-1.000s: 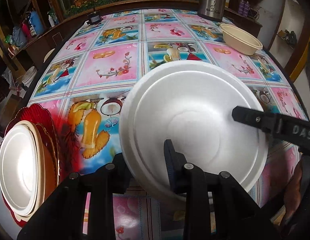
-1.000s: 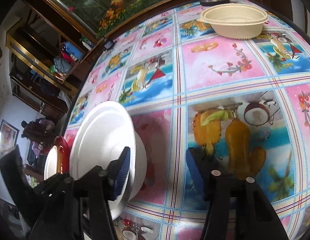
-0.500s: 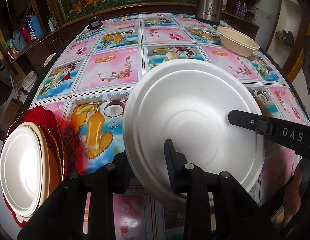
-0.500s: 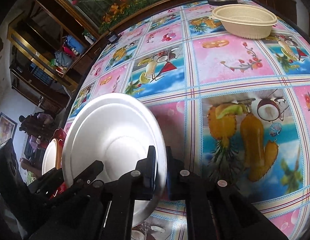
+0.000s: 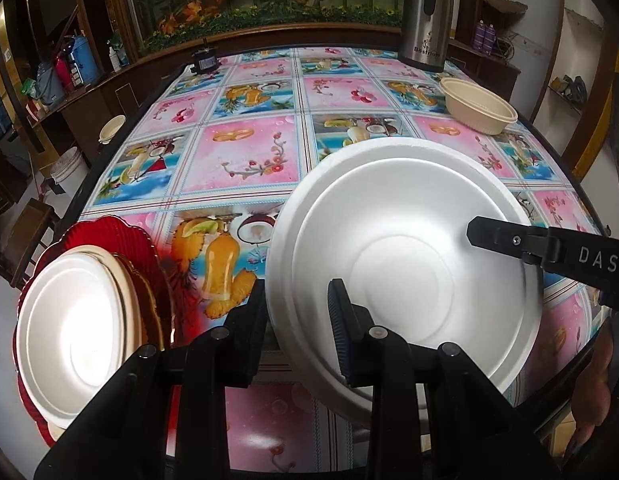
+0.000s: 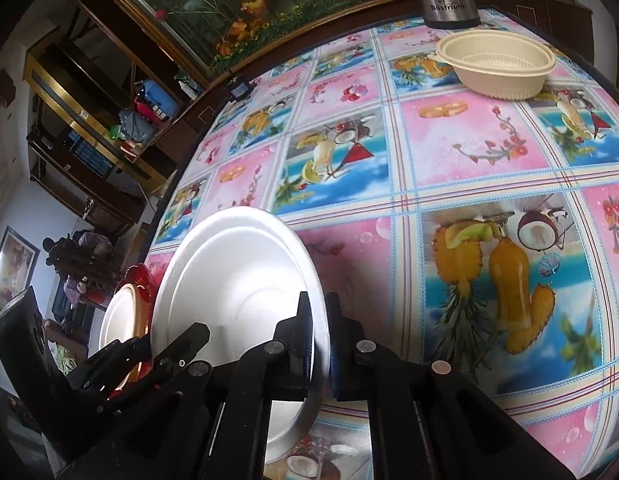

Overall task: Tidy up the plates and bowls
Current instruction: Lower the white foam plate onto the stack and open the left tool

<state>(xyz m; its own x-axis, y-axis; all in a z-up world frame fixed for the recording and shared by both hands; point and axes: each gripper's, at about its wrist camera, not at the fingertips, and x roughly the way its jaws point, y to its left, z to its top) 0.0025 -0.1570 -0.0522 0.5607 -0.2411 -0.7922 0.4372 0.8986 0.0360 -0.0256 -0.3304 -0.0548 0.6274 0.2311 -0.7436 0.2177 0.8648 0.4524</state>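
Lower left of the left wrist view, a plate stack (image 5: 75, 336) is already gathered on the table (image 5: 245, 160); centre, the left tool (image 5: 297, 312) and, from the right, the right tool (image 6: 319, 340) both clamp the white foam plate (image 5: 401, 264), tilted. Upper right, the beige bowl (image 5: 479, 110) waits unsorted.

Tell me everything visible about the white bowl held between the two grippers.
The white bowl looks like matte foam, round, with a wide flat rim, a stepped wall and a circular base. It is empty and tilted, its inside facing the cameras, above the tablecloth. The left gripper pinches its near rim; the right gripper is shut on the opposite rim.
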